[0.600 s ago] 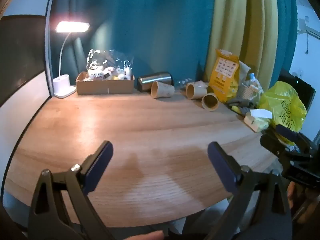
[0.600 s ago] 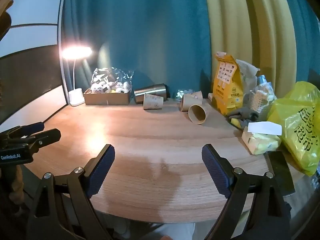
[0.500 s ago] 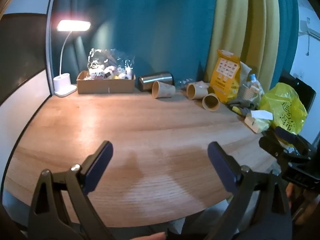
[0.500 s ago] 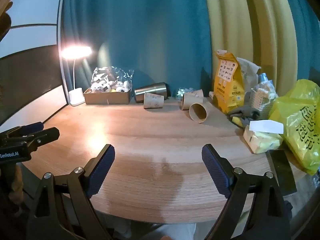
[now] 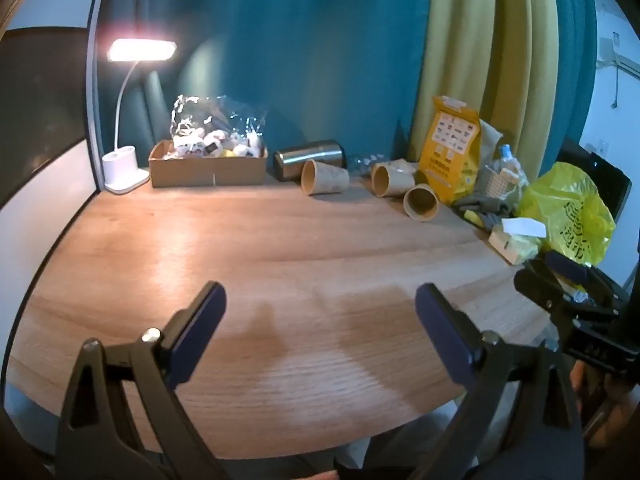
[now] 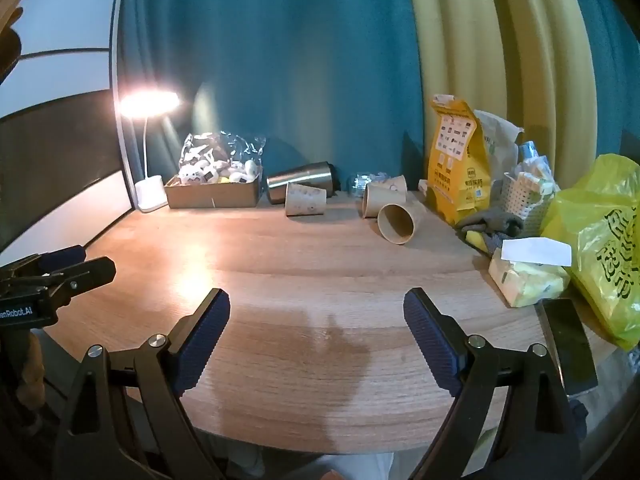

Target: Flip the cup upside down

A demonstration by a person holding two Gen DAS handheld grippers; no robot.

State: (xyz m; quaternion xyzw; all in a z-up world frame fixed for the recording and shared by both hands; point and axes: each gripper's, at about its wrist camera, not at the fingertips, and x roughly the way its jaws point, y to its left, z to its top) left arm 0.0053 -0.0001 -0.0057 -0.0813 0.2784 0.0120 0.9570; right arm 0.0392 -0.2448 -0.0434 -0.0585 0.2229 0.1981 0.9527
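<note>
Both my grippers have their fingers spread wide and they hold nothing. My left gripper (image 5: 320,320) hovers above the near edge of the wooden table (image 5: 280,248), and my right gripper (image 6: 316,324) hovers the same way over the near edge, more to the right side. In the left wrist view I see the right gripper at the far right, and in the right wrist view the left gripper shows at the far left.

Three paper cups lie on their sides at the far end of the table, well apart from both grippers. One cup (image 6: 305,199) lies just in front of a steel tumbler (image 6: 300,180), which is also on its side. Another cup (image 6: 384,196) lies more to the right, and the third cup (image 6: 397,222) is just in front of it with the open mouth turned toward me; I cannot tell if these two touch.

At the far left stands a white desk lamp (image 6: 150,196), switched on, beside a cardboard box (image 6: 212,196) with a clear bag of small things in it. On the right are an orange pouch (image 6: 456,164), a yellow plastic bag (image 6: 600,240) and a tissue pack (image 6: 528,276).
</note>
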